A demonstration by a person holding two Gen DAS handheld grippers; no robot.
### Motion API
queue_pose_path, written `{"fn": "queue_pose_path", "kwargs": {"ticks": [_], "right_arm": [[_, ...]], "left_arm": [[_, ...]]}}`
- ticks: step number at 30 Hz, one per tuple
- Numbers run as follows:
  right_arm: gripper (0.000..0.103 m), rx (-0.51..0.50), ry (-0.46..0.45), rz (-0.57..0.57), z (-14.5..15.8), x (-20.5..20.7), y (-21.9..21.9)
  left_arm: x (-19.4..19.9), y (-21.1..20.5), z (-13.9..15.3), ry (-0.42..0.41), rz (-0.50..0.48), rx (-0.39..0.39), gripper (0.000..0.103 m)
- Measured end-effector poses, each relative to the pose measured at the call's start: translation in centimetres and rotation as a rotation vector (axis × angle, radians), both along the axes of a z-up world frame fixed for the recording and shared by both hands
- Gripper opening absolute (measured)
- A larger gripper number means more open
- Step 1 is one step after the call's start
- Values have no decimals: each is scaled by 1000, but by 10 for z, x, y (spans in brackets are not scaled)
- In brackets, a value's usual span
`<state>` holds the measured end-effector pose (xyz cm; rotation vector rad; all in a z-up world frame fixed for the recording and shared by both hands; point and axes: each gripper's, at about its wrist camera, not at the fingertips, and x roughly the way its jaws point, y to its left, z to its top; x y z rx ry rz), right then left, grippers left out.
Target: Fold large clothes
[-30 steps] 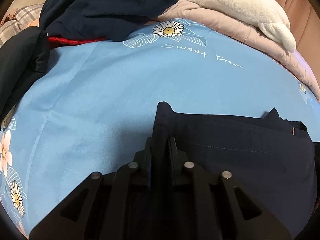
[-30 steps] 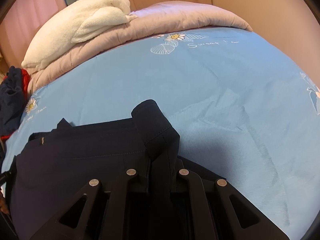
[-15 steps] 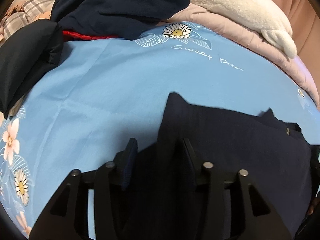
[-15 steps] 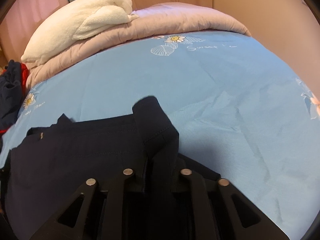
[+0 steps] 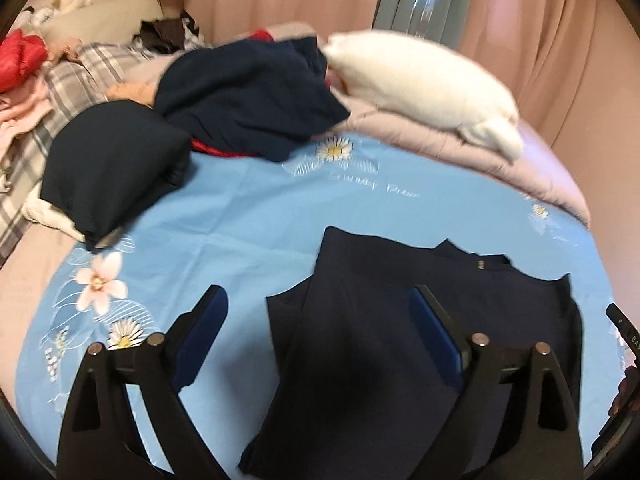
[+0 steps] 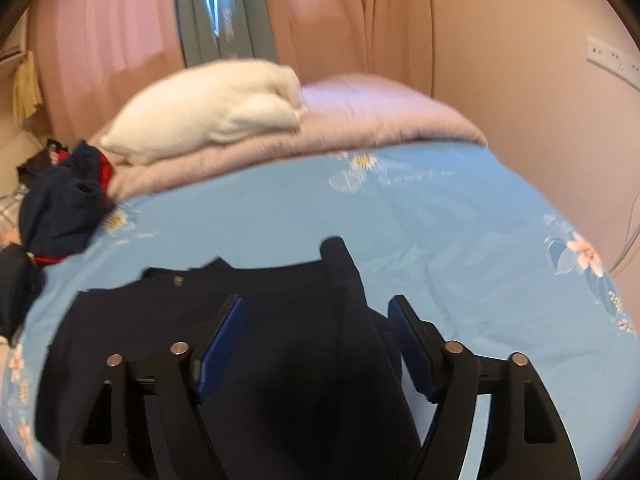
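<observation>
Dark navy trousers (image 5: 400, 320) lie folded flat on the light blue flowered bedsheet (image 5: 248, 216); the right wrist view shows the same trousers (image 6: 280, 320) with one folded end pointing up the bed. My left gripper (image 5: 320, 300) hangs above their left part, its jaws still opening, blue pads wide apart and nothing pressed between them. Over the trousers' right part my right gripper (image 6: 316, 312) is also opening, and the cloth lies loose below it.
A navy garment heap (image 5: 248, 96) and a black folded piece (image 5: 108, 168) sit at the sheet's far left. A white plush pillow (image 5: 424, 84) rests on a pink quilt (image 5: 460, 152) at the head. Plaid bedding with red clothes (image 5: 20, 60) lies further left. Curtains (image 6: 360, 20) hang behind.
Both grippers were shut on folds of the trousers; both have let go, opened wide and risen away from the bed. The trousers now lie flat on the sheet.
</observation>
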<state>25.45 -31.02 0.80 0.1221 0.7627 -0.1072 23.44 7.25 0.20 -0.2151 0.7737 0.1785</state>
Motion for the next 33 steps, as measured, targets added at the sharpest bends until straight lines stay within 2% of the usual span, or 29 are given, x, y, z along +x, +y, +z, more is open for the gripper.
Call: {"fn": "queue_pose_path", "kwargs": {"ticks": [5, 7, 10, 15, 19, 26, 33], "right_arm": [[89, 25, -82, 22, 29, -44, 6], [94, 64, -106, 26, 33, -64, 5], [95, 107, -117, 13, 28, -87, 2], [95, 99, -89, -49, 5, -116, 2], [95, 140, -33, -88, -24, -132, -1], [95, 155, 74, -163, -72, -138, -11], [95, 179, 129, -206, -99, -139, -23]], "left_arm": [[-49, -1, 16, -51, 5, -30, 100], [-65, -1, 13, -49, 11, -28, 101], [-89, 1, -1, -31, 33, -28, 101], [-117, 7, -42, 24, 80, -34, 101], [-126, 5, -74, 82, 86, -60, 101], [-116, -1, -116, 135, 102, -127, 100], [-97, -8, -138, 170, 88, -116, 99]]}}
